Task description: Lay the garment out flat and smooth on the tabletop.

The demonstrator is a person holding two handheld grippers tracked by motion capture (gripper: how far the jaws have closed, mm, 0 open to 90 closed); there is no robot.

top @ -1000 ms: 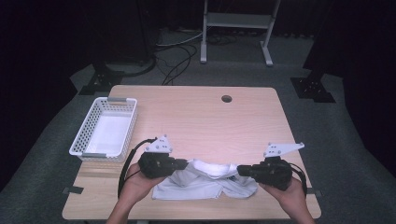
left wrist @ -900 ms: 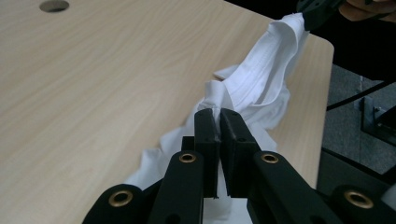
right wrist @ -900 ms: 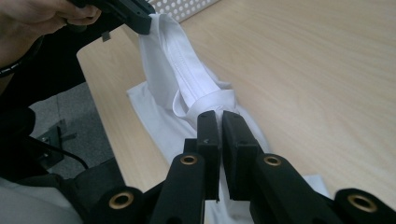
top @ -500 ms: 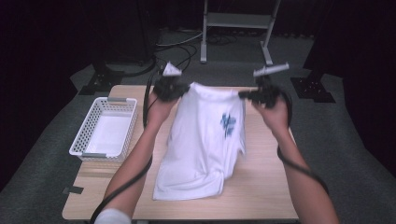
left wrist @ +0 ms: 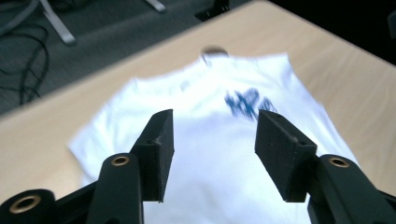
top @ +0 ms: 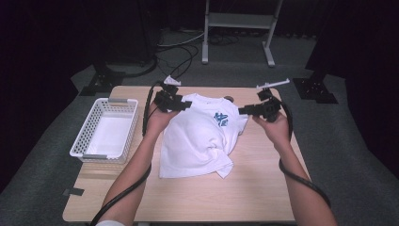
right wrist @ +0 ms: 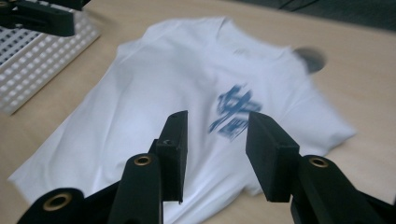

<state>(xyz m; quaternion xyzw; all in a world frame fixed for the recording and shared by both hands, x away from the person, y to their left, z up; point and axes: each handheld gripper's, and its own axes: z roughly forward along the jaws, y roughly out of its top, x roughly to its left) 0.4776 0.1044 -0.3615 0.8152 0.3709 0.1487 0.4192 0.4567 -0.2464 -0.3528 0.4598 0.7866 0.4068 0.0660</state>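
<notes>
The white T-shirt [top: 200, 136] lies spread print-up at the centre of the bench [top: 263, 188], collar toward the top of the frame, apparently laid out flat for folding. The left gripper [top: 187, 104] and right gripper [top: 243, 111] hover beside its shoulders; their jaws have just been opening and now stand apart with nothing between them. The basket [top: 104, 131] waits at centre left.

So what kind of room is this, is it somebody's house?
Probably not a house: more likely a recording studio or lab. A bare light wooden table stands on grey carpet, black cables trail over the floor, black stand feet ring the table, and the background is dark.
</notes>
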